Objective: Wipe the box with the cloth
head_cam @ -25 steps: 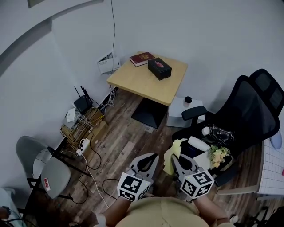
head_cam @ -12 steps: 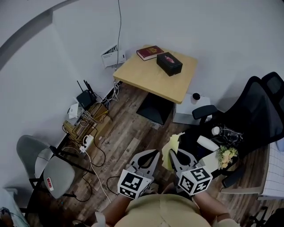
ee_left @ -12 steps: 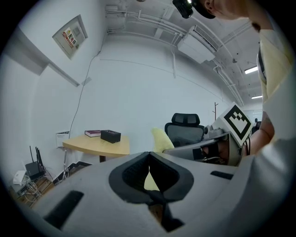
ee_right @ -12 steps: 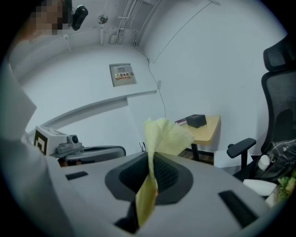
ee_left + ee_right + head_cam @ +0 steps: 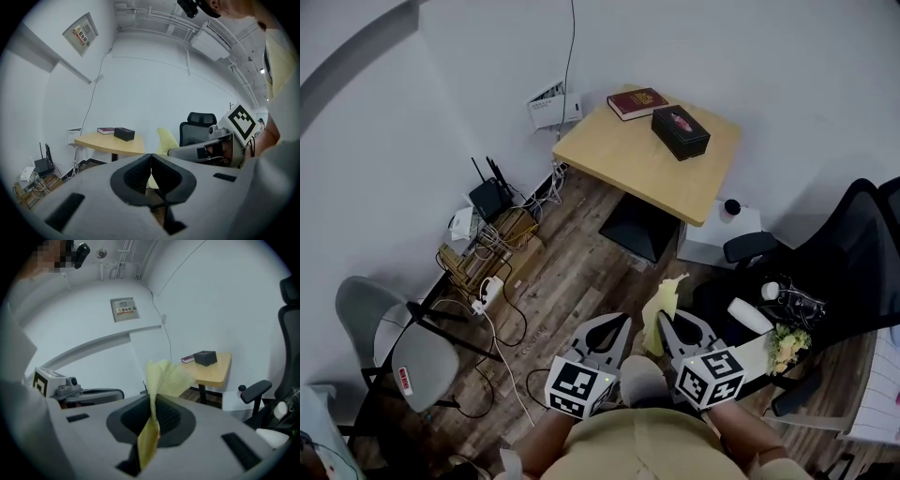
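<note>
Leftmost in the head view: 1 grey chair (image 5: 398,347) on the wood floor. Beside it against the wall are 1 black router (image 5: 492,199) and 1 rack of tangled cables (image 5: 483,258).

Next, at top centre: 1 light wooden table (image 5: 642,169) against the white wall. It carries 1 dark red book (image 5: 637,103) and, just beside the book, 1 black box (image 5: 681,132), upright and closed. The box is well apart from both grippers. Both gripper views show it far off on the table, ahead of the jaws.

Bottom centre: 1 left gripper (image 5: 619,326), held low in front of the person. Its jaws are pressed together with nothing between them, as the left gripper view confirms.

Just right of it: 1 right gripper (image 5: 668,323), its jaws pinching 1 yellow cloth (image 5: 664,300). The cloth stands up crumpled beyond the jaw tips, and a strip of it hangs down behind the pads in the right gripper view.

Right edge: 1 black office chair (image 5: 853,253), with 1 bunch of pale flowers (image 5: 787,342) and some white items on its seat.
</note>
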{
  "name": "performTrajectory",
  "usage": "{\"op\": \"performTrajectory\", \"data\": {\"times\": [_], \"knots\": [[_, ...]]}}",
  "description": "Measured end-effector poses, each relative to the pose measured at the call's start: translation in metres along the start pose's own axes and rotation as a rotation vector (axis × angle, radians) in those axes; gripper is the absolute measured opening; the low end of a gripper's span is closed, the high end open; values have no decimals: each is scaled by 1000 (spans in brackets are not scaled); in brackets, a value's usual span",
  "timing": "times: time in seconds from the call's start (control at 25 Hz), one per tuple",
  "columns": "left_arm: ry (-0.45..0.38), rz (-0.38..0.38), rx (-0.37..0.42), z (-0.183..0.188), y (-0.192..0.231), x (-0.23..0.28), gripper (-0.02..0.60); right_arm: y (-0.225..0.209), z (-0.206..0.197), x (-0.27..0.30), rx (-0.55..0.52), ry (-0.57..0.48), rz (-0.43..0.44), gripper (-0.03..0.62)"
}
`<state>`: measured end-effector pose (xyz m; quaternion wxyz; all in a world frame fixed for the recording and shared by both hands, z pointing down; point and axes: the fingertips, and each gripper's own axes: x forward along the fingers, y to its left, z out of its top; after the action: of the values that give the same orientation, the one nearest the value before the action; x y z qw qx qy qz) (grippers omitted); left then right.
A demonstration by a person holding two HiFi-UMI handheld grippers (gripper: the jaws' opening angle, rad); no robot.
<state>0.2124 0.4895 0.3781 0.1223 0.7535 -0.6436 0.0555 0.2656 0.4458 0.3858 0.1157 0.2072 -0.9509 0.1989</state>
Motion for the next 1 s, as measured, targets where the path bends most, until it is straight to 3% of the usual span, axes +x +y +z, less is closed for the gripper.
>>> {"op": "performTrajectory", "data": {"times": [0.4,0.72,1.0], "knots": [[27,72,26,32,67,67,20,-43,47,83,7,35,81,41],[31,64,30,58,122,148,20,-96,88,154,9,35,99,41],[26,23,41,76,151,205,20,-135,115,189,0,27,64,41]]}}
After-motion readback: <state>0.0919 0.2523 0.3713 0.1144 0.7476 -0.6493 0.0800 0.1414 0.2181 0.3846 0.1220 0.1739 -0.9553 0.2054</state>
